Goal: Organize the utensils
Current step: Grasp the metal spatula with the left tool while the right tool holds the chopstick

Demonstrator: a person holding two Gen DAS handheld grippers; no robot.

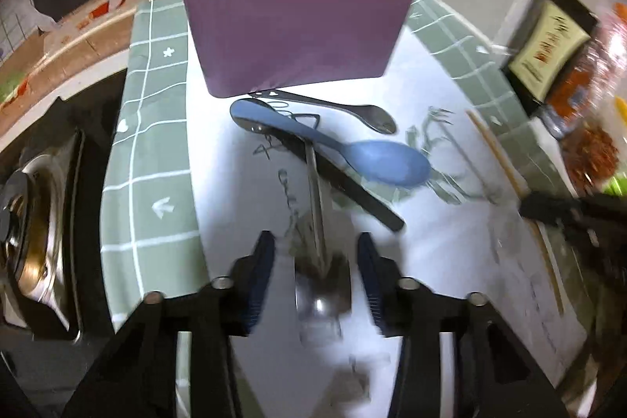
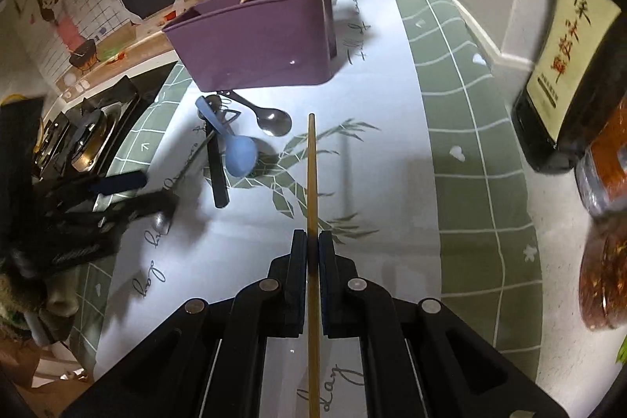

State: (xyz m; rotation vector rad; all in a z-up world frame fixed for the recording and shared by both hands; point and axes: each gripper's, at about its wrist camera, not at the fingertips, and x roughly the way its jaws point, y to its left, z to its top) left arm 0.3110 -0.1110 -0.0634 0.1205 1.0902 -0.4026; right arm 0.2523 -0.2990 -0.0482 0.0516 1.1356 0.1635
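Wooden chopstick (image 2: 311,175) clamped in right gripper (image 2: 312,241), tip toward twelve o'clock; left gripper (image 1: 315,253) part-open astride steel spoon (image 1: 319,281), ungripped. Risk: slip, thin stick pivoting.

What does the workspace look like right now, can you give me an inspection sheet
Surface: white printed mat over green checked cloth.
Job's things: purple holder upright with sticks in it; blue spoon, metal spoon and black-handled utensil lying in front.
Clutter: dark bottle and red-filled jars at right.
Grippers: right tongs shut on chopstick; left tongs straddle a steel spoon, not gripping.
Cables: nothing seen.
Surroundings: gas stove, illustrated wall.
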